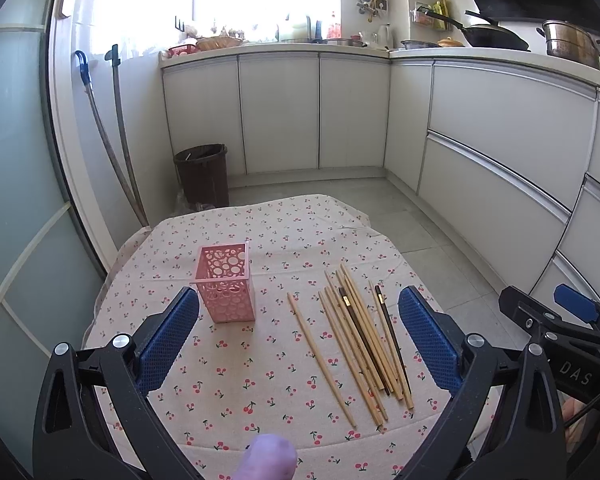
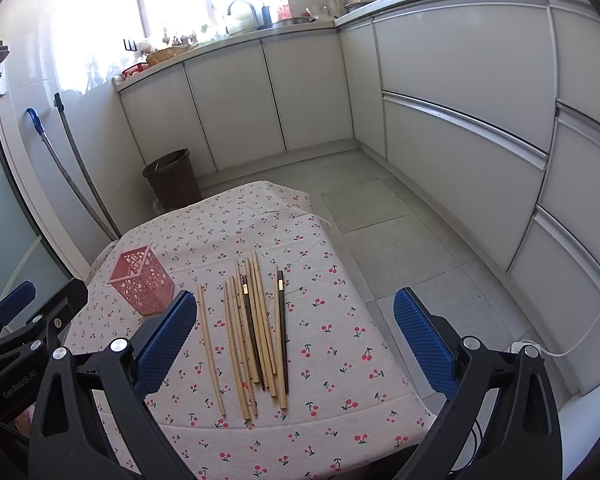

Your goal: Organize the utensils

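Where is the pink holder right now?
The pink holder stands upright on the cherry tablecloth, left of the chopsticks in both wrist views.

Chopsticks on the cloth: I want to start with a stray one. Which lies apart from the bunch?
The pale wooden chopstick nearest the pink holder. It lies alone, a strip of cloth between it and the bunch, where the others touch or overlap.
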Available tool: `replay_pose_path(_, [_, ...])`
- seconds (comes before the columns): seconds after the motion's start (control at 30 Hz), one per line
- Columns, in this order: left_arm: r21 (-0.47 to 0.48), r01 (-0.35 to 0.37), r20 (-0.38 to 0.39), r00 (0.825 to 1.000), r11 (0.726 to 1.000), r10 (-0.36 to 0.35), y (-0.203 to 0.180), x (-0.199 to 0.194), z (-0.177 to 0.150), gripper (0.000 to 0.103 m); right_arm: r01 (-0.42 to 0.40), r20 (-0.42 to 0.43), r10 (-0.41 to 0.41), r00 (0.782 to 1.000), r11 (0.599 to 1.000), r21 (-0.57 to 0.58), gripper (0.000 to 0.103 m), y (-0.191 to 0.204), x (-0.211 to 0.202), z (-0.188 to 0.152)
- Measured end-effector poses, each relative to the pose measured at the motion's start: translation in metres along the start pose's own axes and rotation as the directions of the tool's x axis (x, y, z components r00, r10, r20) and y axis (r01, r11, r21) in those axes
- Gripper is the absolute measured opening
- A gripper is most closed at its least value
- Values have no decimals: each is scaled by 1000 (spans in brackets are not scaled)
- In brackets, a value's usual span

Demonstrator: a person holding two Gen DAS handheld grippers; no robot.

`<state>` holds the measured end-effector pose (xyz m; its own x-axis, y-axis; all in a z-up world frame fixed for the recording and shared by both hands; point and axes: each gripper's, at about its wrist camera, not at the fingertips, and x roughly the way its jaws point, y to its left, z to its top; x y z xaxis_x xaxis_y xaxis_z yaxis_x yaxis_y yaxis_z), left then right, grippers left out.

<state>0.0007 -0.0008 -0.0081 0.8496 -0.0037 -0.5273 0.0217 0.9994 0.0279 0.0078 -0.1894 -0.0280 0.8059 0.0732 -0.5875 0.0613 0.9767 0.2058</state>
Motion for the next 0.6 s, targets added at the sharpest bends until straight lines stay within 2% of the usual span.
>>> replay_pose_path(0.6, [4,-5,-8,1000,1000,5,4,3,-4,96,2,-5,-2,1000,1000,6,96,0,2,0])
